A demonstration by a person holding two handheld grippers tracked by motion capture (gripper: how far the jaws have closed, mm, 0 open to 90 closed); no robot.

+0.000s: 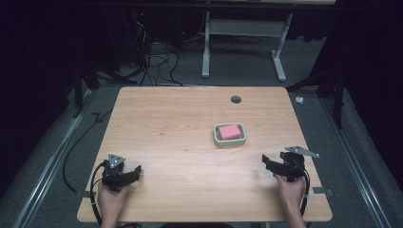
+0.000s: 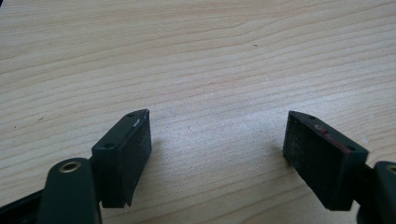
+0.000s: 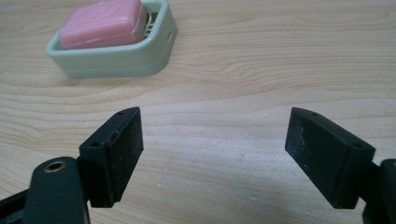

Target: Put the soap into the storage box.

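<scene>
pink soap (image 1: pixel 229 131) lying in pale green dish (image 1: pixel 229 135), right of centre on wooden worktop (image 1: pixel 180 142), nearest to right gripper (image 1: pixel 267 162). judged step: approach not yet begun, nothing held, both tools resting near front edge. right gripper jaws spread wide and empty, aimed roughly toward dish (image 3: pixel 112 58), soap (image 3: pixel 102 23) up and to one side in its view. left gripper (image 1: pixel 135 173) well apart from dish, jaws likewise wide over bare wood. next move probably calls for swinging right jaws toward soap, lining up across its narrower sides, lowering inside dish rim without nudging dish. hard to make out: slats under soap mostly covered; far rim of dish cut off in right gripper view; dark surroundings beyond worktop unclear.
</scene>
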